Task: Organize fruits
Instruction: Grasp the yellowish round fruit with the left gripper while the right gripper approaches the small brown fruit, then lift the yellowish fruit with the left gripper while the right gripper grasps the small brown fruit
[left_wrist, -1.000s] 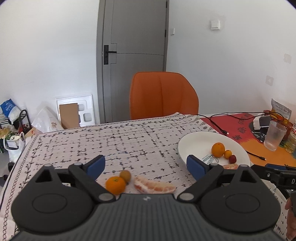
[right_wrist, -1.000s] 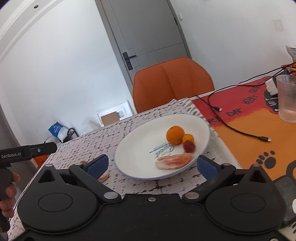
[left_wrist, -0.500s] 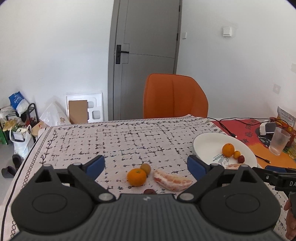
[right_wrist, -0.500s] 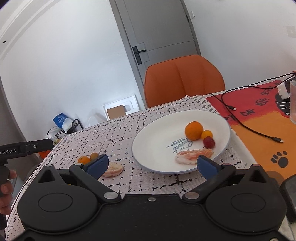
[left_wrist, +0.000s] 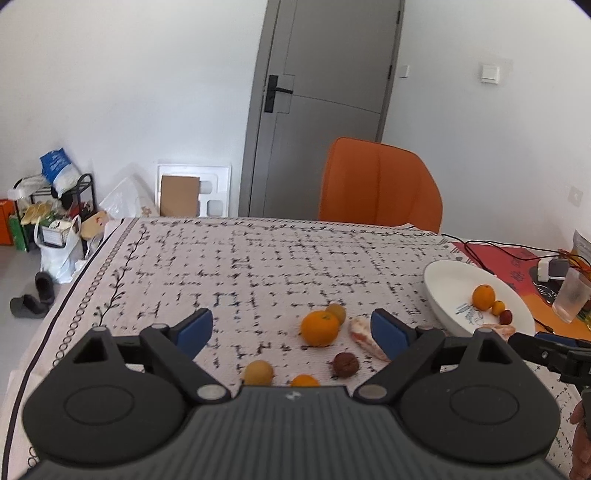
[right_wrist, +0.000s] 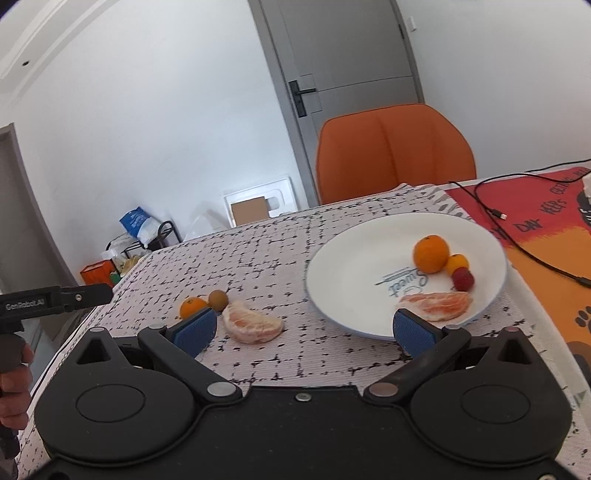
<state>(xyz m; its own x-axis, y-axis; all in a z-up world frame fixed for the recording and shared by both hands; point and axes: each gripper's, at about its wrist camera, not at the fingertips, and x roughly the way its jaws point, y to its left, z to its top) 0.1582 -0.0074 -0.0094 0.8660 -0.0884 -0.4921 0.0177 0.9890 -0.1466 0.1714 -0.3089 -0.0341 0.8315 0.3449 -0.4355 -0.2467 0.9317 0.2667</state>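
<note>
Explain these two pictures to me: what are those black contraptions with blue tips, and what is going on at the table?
No robot here: a person holds a hand tool with a two-fingered claw in each hand, and a camera on each looks out over its own fingers. One picture comes from the left claw, the other from the right claw. Both are empty; the left claw's jaws are closing slightly, around nothing. The white plate already holds an orange, two smaller fruits and a peeled segment. On the patterned tablecloth lie a mandarin, another peeled segment and several small fruits.
</note>
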